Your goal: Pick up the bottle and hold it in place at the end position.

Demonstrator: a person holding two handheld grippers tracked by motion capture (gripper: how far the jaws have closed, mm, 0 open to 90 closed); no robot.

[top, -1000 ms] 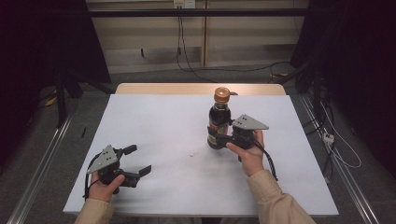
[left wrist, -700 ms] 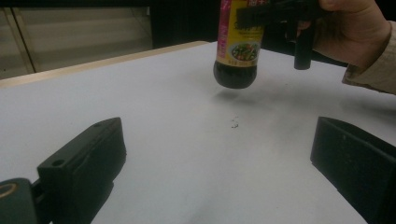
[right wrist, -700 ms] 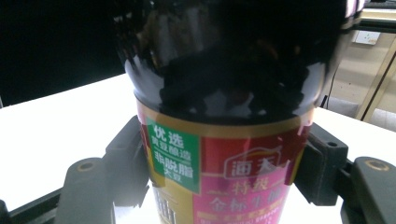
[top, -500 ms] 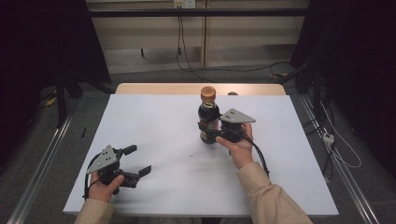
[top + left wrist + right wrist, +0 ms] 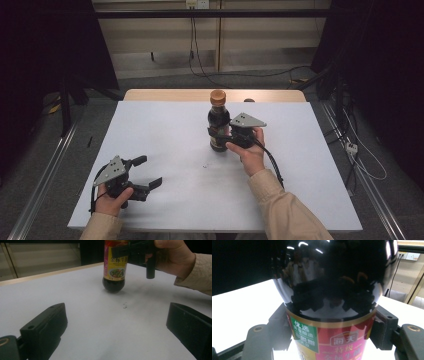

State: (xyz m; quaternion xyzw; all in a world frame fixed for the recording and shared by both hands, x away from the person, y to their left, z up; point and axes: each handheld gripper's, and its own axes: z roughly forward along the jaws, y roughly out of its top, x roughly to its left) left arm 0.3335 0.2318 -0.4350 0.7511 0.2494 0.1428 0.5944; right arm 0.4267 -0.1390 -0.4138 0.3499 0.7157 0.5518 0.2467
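The right gripper [image 5: 223, 137], clamped on the upright sauce bottle [image 5: 218, 125], has slid it leftward toward the open, idle left gripper [image 5: 145, 172].

One bottle [image 5: 218, 121] stands on the worktop [image 5: 165, 130], right of the middle, with one brown cap [image 5: 217, 96] on top. Two tongs are there: the left tongs [image 5: 150, 171] near the left corner and the right tongs [image 5: 218, 134] at the bottle. Two hands are there, one to each.
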